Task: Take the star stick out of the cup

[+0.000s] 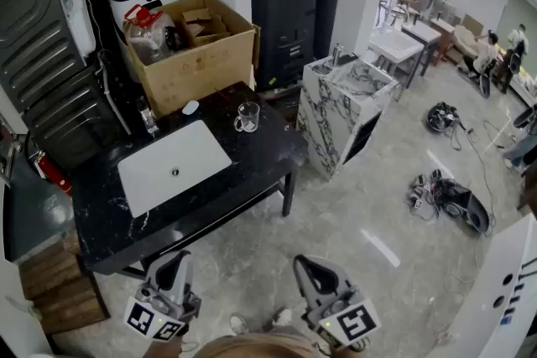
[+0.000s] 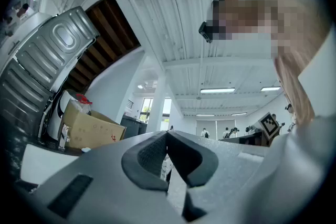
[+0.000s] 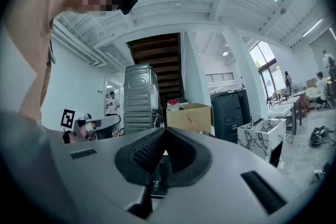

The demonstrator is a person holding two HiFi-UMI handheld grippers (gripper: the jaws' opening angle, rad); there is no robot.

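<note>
A clear glass cup (image 1: 247,116) stands on the black marble table (image 1: 260,155), to the right of the white basin. Whether a star stick is in it is too small to tell. Both grippers hang low near my body, well short of the table's front edge, over the floor. My left gripper (image 1: 174,261) is shut with nothing between its jaws; in the left gripper view its tips (image 2: 167,135) meet and it points up toward the ceiling. My right gripper (image 1: 304,265) is likewise shut and empty, its tips (image 3: 165,131) touching in the right gripper view.
A white basin (image 1: 172,163) is set into the table. An open cardboard box (image 1: 189,54) with bottles stands at the back, a small bottle (image 1: 148,117) beside it. A marble pedestal sink (image 1: 344,109) stands to the right. Cables and gear (image 1: 445,197) lie on the floor.
</note>
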